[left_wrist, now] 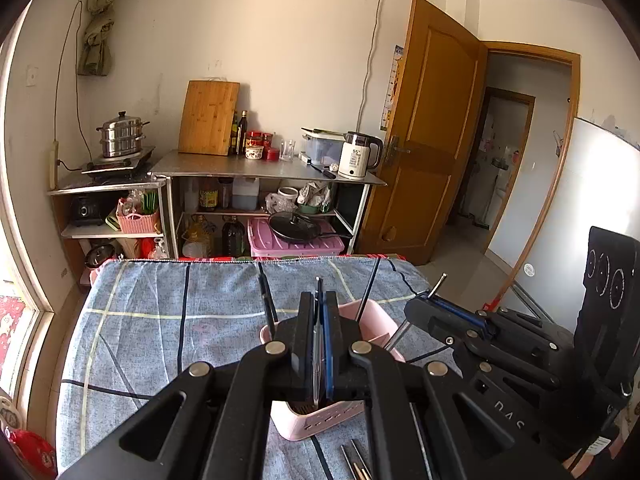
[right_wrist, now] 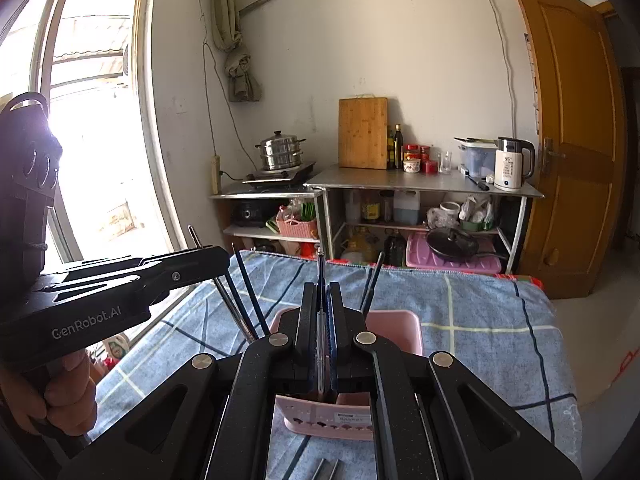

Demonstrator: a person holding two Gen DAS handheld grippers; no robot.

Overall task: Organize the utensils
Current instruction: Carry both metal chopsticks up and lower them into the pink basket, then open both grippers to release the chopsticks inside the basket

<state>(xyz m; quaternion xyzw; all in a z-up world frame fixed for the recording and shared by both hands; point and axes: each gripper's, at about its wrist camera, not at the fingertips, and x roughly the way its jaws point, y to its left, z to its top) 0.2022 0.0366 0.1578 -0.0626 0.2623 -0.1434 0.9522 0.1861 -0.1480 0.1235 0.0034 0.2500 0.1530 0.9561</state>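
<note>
Room: blue plaid tablecloth bare leftward | Holder: pink utensil holder holds dark chopsticks | Fingers: left gripper, right gripper each clamp a metal utensil.

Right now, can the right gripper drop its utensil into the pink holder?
Probably yes. The right gripper, shut on a thin metal utensil, hangs just above the pink holder; nothing sits between them. The left gripper is off to the side.

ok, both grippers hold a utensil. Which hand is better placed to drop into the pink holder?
Right, marginally. Right gripper, shut on a metal stick, hangs by the rim of the pink holder; left gripper sits further off its side. Close call.
</note>
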